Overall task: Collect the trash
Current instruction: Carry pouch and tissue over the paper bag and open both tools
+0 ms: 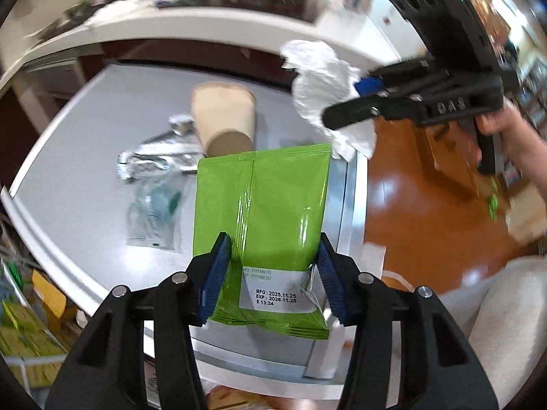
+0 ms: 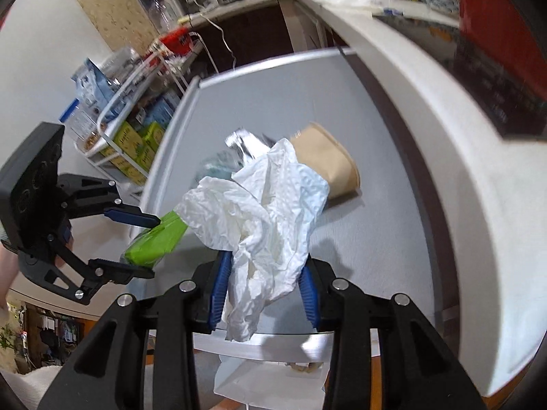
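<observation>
Over the near edge of the grey bench, both claws hang with their loads clear of the surface. The left claw is closed narrow on a green packet, its blue pads pinching the packet's lower sides by the date label; the packet's long axis runs straight away from the claw toward twelve o'clock, its sealed top edge pointing at the cup. The right claw is clamped on a crumpled white tissue, which billows up and out toward twelve o'clock with no clear axis.

What remains lies on the bench: a tipped paper cup on its side, long axis running roughly six to twelve from the left claw, open mouth turned toward it. A crumpled foil wrapper sits at ten o'clock of the packet, touching the cup, with a clear plastic sachet just beside it at nine. I judge the left hand nearer those, but both claws are full and no bin shows.
</observation>
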A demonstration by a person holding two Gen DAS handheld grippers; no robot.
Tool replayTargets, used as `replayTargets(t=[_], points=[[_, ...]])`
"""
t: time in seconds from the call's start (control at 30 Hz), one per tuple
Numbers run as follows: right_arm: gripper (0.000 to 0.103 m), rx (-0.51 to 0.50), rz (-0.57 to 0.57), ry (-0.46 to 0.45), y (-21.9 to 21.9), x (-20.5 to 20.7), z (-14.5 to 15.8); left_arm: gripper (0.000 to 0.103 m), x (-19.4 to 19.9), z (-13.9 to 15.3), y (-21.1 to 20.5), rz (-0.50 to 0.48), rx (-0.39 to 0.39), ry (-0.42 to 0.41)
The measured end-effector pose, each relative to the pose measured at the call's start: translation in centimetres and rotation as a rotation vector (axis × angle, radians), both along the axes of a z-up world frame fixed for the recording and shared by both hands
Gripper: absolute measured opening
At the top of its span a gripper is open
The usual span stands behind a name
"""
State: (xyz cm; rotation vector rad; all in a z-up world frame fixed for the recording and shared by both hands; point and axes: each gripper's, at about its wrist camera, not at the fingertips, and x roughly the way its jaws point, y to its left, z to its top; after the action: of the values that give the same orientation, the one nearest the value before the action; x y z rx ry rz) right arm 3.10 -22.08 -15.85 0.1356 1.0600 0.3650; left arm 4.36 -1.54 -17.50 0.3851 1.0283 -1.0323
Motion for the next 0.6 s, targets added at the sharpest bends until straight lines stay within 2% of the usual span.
replayTargets(t=[0.1,0.3,0.43,0.6], points=[[0.036,0.003,0.011,-0.045,-0.3,-0.8,2.0,0.051,0.6,2.7,1.4,0.067,-0.057,-0.026],[0.036,0.027,0.024,-0.124,-1.6,-3.3,5.8,0.051,-1.7,6.7,2.3,0.166,-0.155,-0.092],[0.036,0.035,0.042,-0.133,-2.2,-5.3,6.9,0.051,-3.8,7.7,2.7,0.197,-0.186,-0.111],[0.036,0.037,0.060,-0.115,-2.3,-7.1,6.7,0.051,-5.7,7.5,2.4,0.215,-0.213,-0.080]])
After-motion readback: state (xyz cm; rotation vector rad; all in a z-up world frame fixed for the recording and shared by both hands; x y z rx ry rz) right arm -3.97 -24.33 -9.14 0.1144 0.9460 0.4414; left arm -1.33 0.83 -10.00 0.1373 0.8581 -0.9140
